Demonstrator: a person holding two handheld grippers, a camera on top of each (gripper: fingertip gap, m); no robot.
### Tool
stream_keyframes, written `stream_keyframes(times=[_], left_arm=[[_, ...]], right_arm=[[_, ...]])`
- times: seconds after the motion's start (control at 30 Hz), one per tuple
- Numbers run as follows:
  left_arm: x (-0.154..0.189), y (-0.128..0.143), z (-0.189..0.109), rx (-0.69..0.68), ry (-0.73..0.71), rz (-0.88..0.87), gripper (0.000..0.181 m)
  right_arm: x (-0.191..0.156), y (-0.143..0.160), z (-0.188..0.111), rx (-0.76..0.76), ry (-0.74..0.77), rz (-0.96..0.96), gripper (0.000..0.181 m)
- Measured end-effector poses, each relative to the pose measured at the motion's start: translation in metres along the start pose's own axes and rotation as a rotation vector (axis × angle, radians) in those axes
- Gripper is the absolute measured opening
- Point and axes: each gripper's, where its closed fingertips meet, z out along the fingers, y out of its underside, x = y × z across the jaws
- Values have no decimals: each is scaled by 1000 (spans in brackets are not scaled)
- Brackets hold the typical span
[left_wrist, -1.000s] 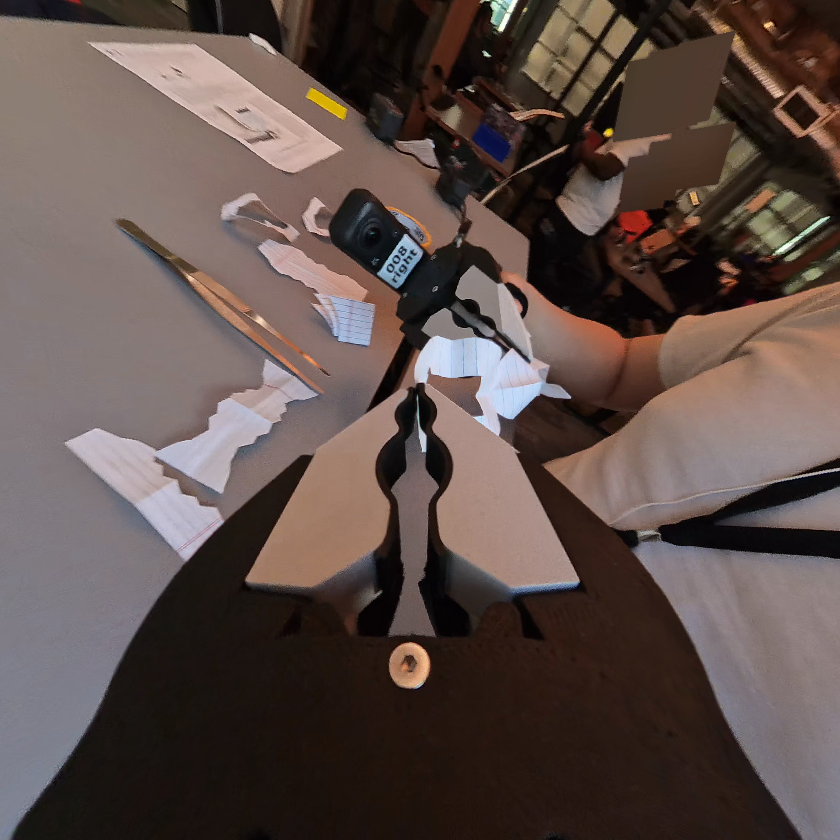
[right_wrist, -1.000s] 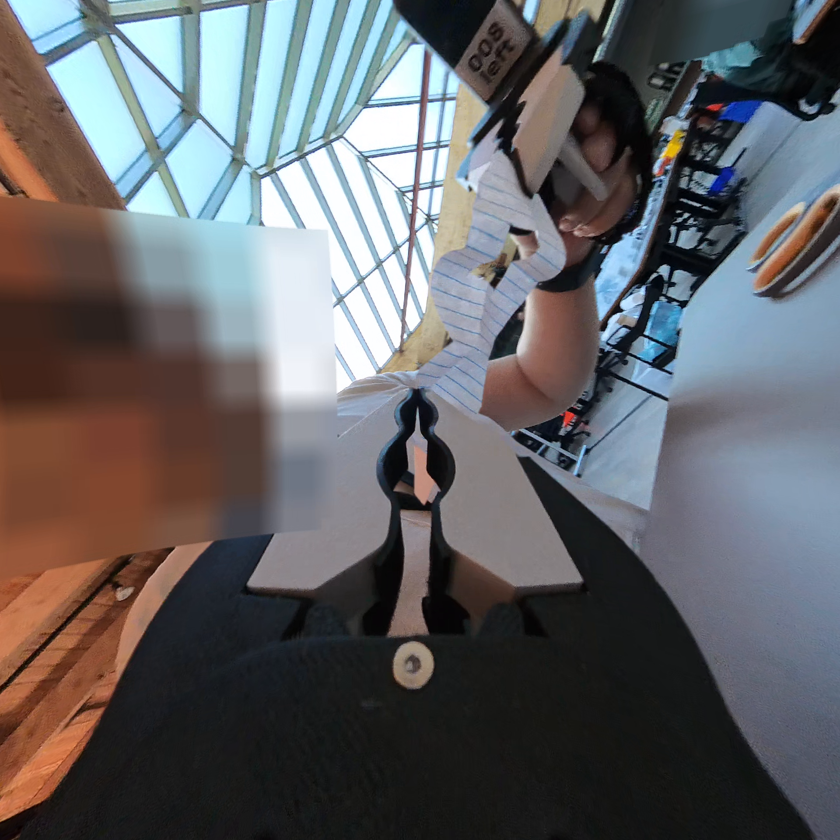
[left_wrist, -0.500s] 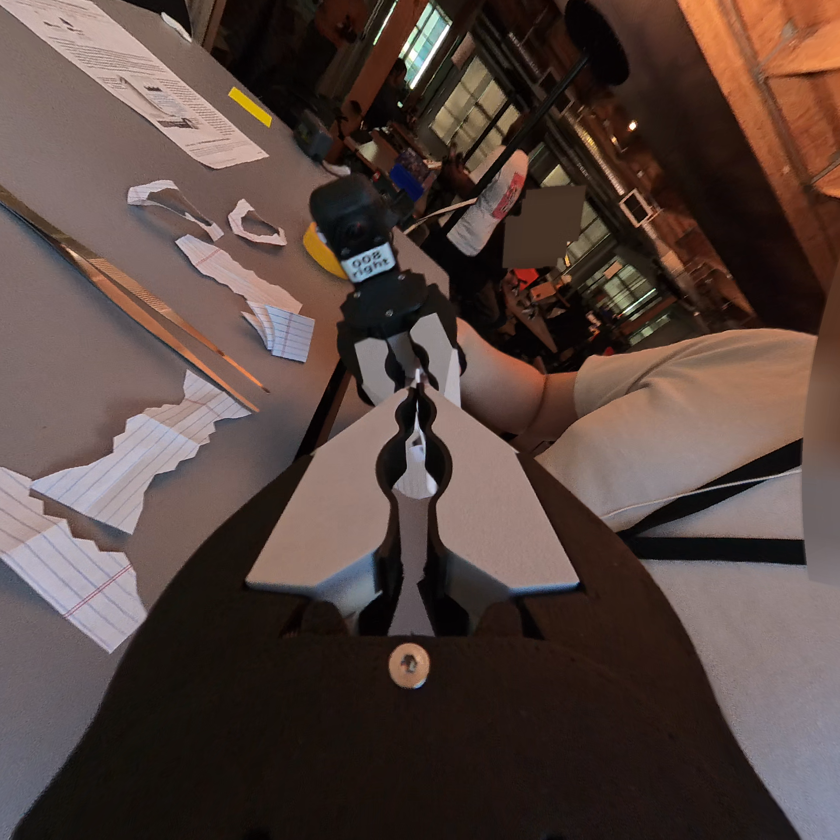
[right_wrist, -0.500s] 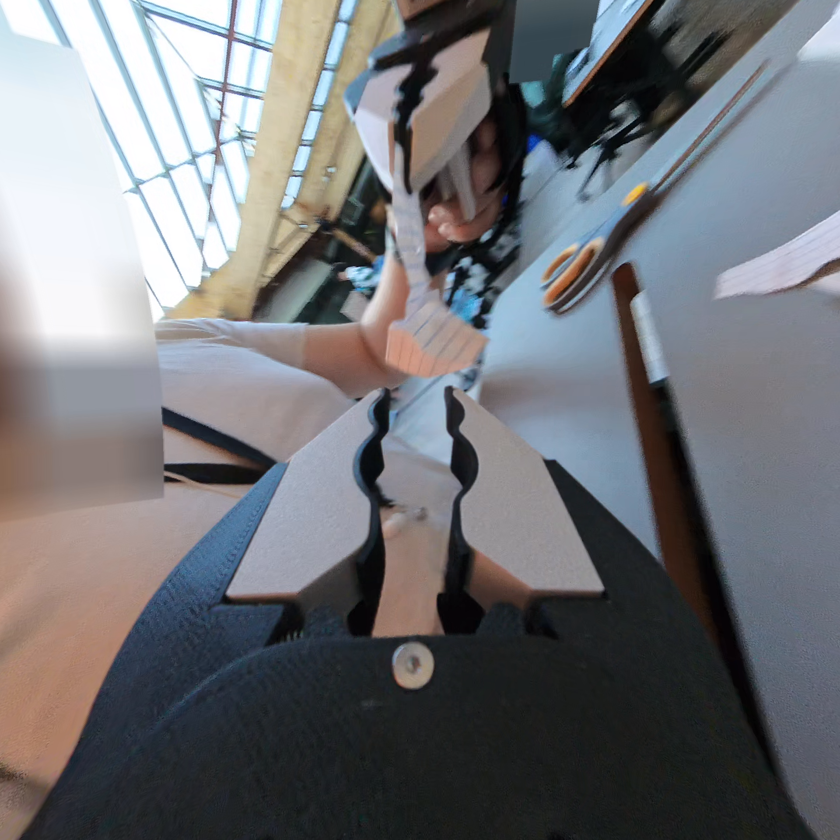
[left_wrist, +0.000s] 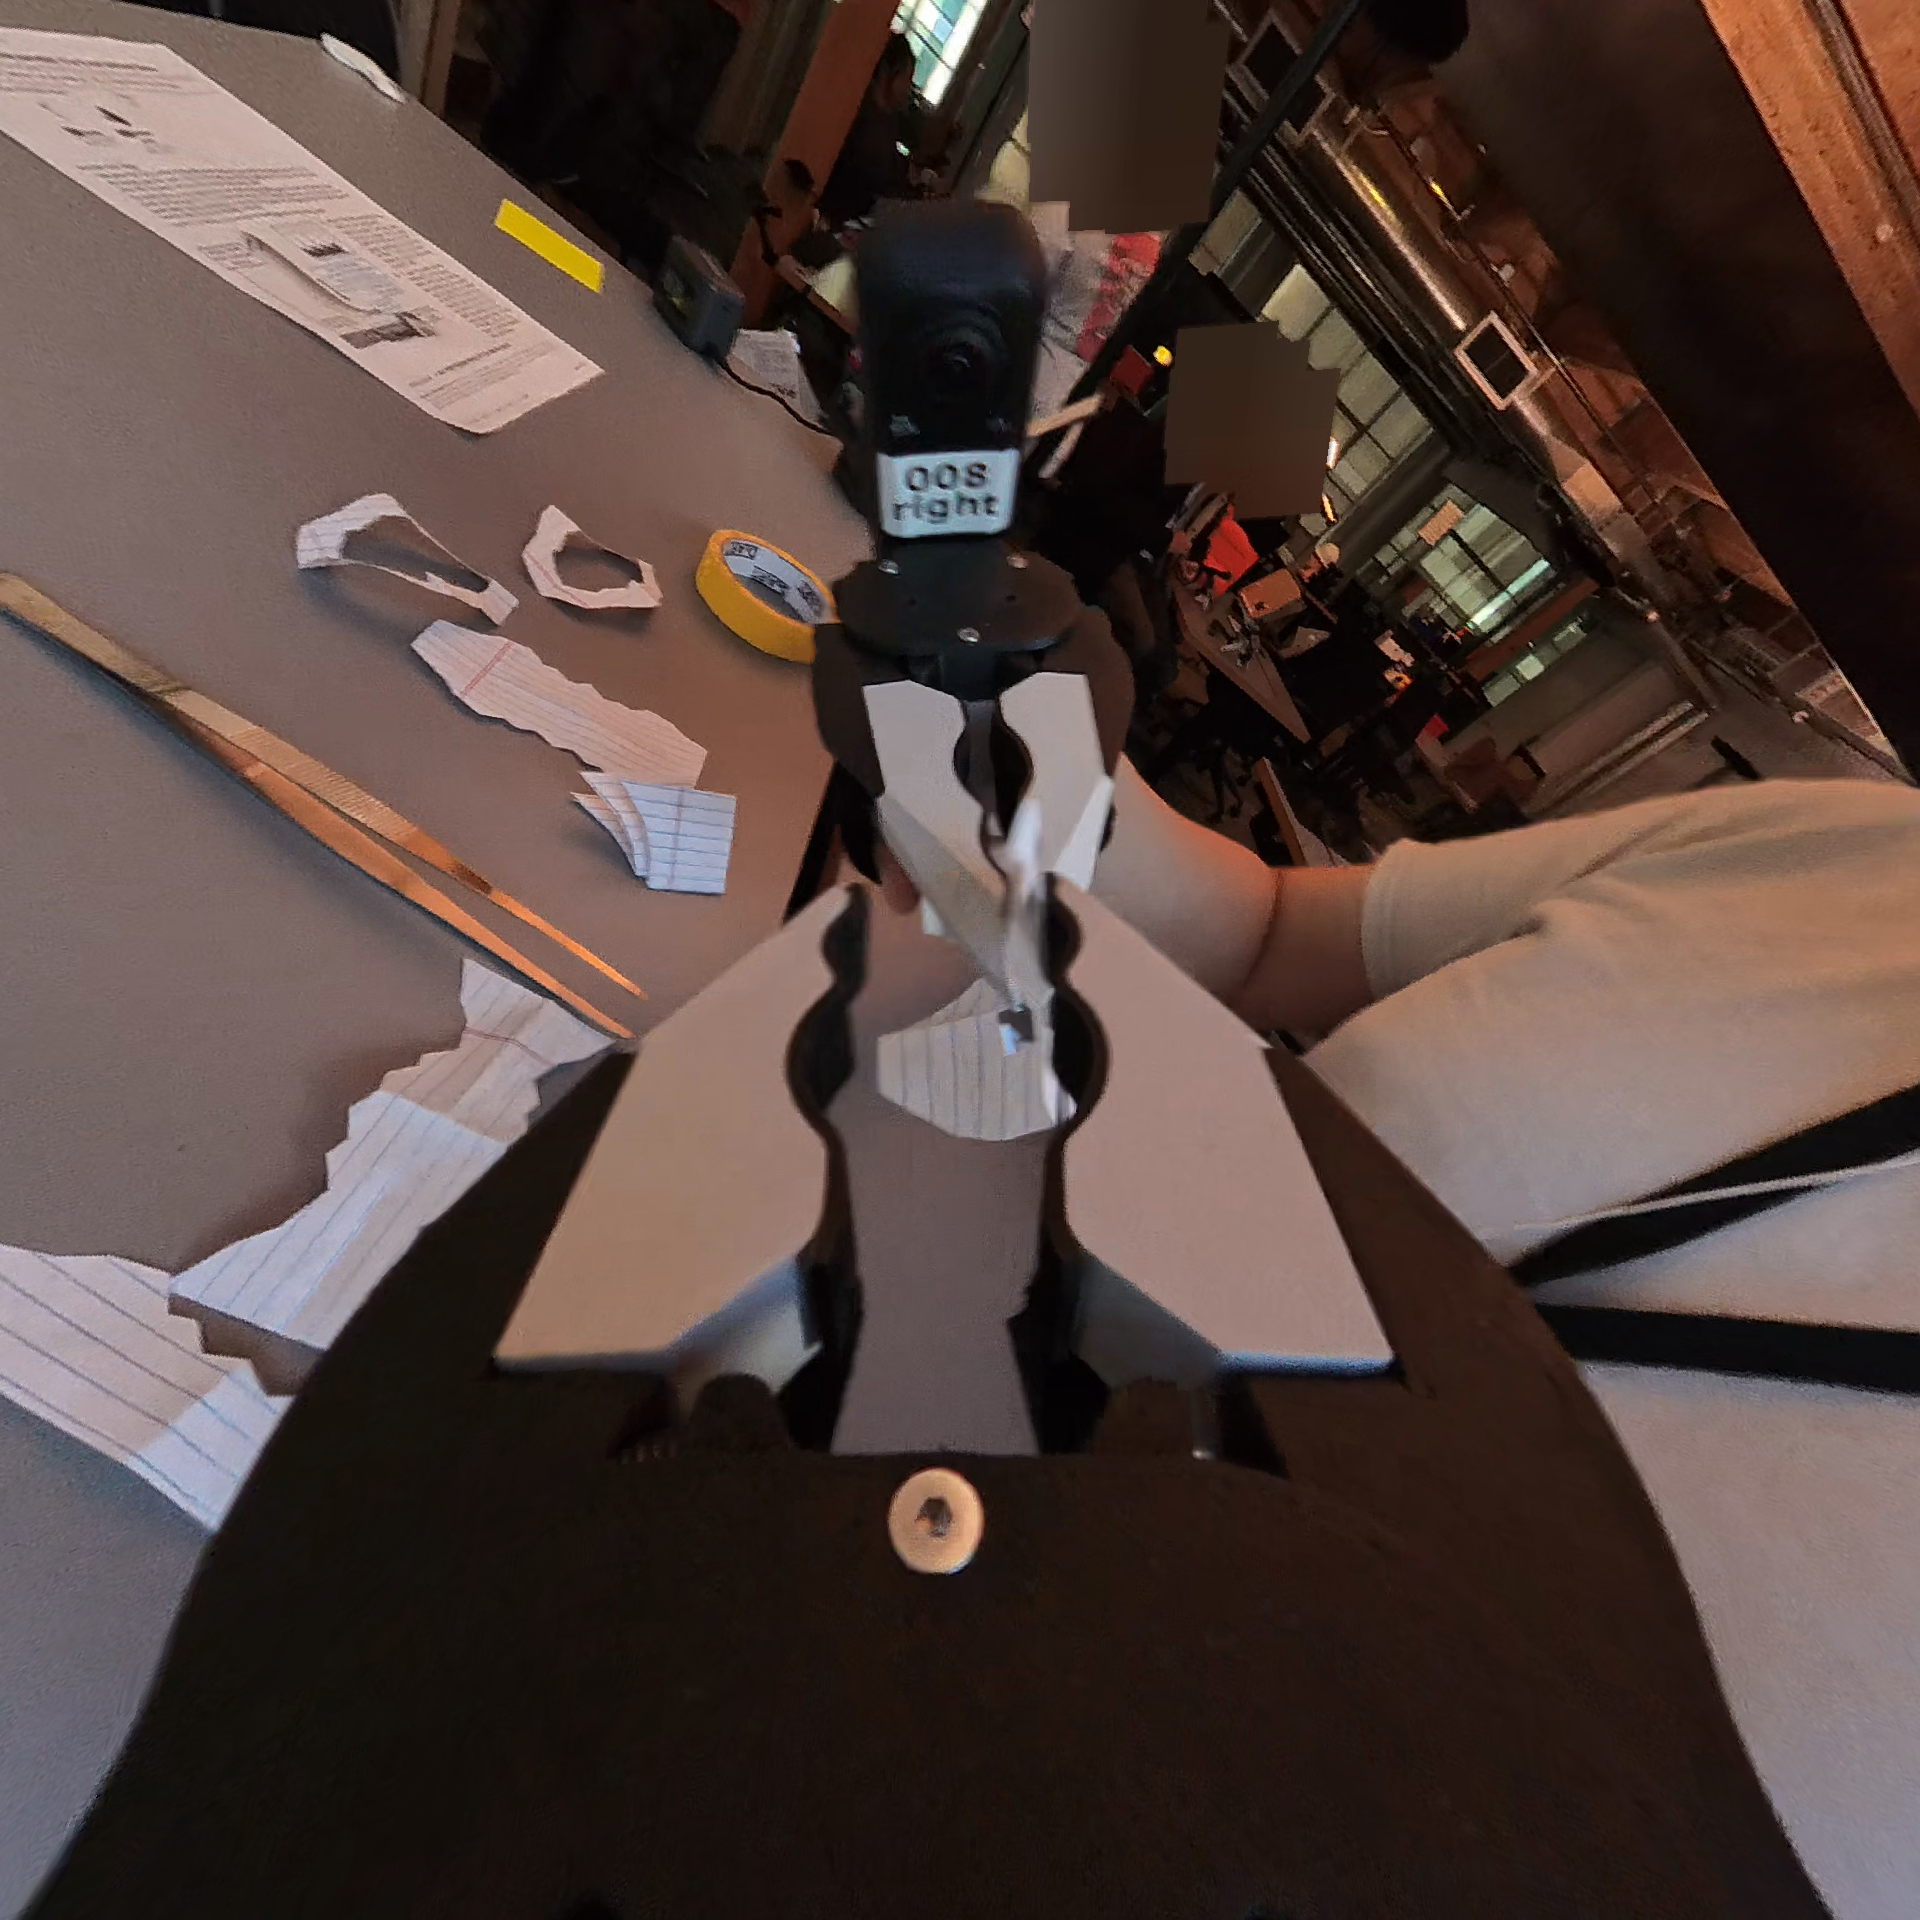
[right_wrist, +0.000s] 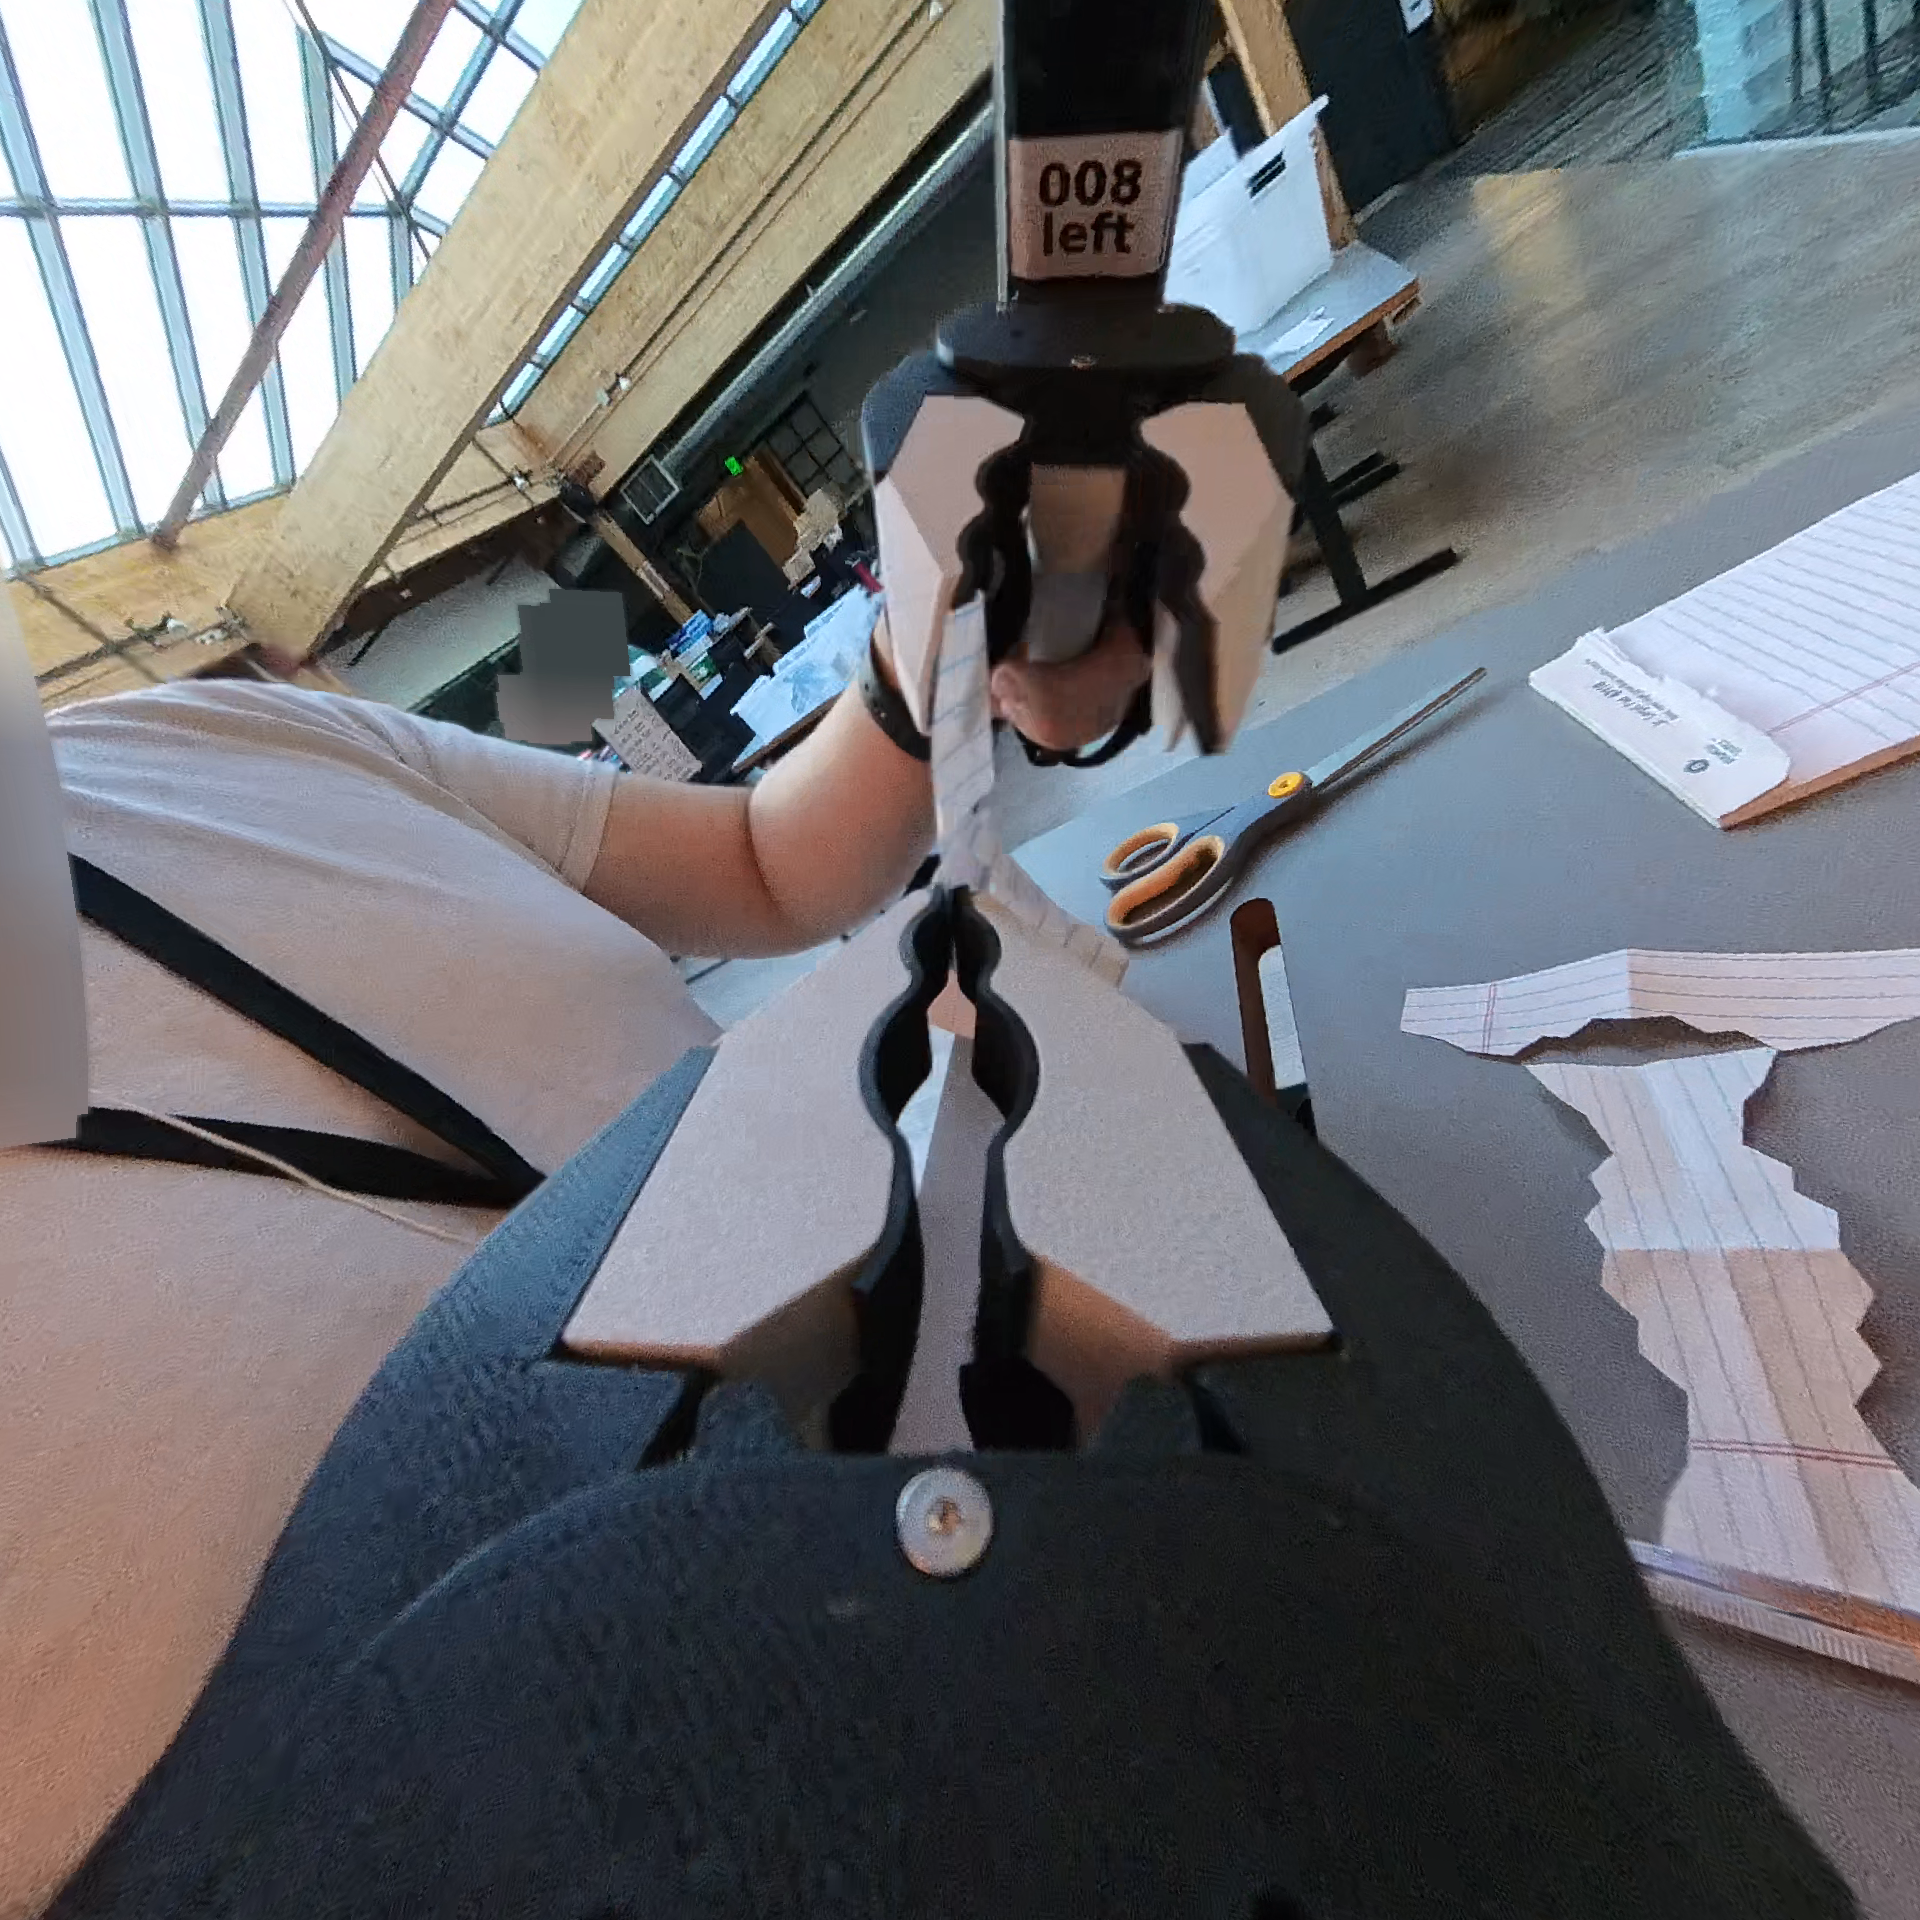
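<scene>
While the right gripper (right_wrist: 954, 909) pinches the paper strip (right_wrist: 961, 769), its long axis runs toward 12 o'clock into the spread left gripper (left_wrist: 951, 914).

A large industrial-style workshop hall: a glazed skylight roof (right_wrist: 156, 260) on timber beams (right_wrist: 540, 270), rows of cluttered workbenches (left_wrist: 1247, 665) receding behind, and a grey tabletop (left_wrist: 208, 831) strewn with torn lined paper scraps (left_wrist: 561, 696), yellow tape roll (left_wrist: 764, 592) and scissors (right_wrist: 1226, 842).
</scene>
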Motion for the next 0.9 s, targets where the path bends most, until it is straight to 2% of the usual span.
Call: stream_keyframes(times=[0.03, 0.1, 0.23, 0.33, 0.5, 0.57, 0.63, 0.7, 0.8, 0.83, 0.9], left_arm=[[-7, -4, 0, 25, -21, -11, 54], [-10, -13, 0, 116, 14, -56, 75], [1, -20, 20, 243, 244, -246, 81], [3, -19, 37, 259, 325, -359, 72], [25, -8, 62, 148, 496, -496, 72], [36, -9, 67, 125, 576, -516, 66], [42, -9, 71, 116, 623, -505, 54], [44, -12, 72, 132, 657, -470, 31], [39, -18, 71, 181, 639, -377, 4], [36, -18, 71, 187, 608, -336, 3], [31, -17, 73, 178, 533, -217, 19]], right_arm=[[-1, -6, -5, 46, 27, -22, 0], [-4, -18, -19, 134, 112, -133, 0], [-13, -35, -50, 234, 355, -377, 0], [-22, -44, -69, 289, 495, -488, 0], [-40, -52, -86, 389, 611, -605, 0], [-40, -51, -88, 390, 658, -625, 0], [-42, -50, -89, 412, 668, -607, 0], [-42, -49, -92, 451, 670, -562, 0], [-40, -47, -102, 527, 669, -417, 0], [-42, -47, -106, 557, 646, -353, 0], [-46, -45, -113, 618, 588, -225, 0]])
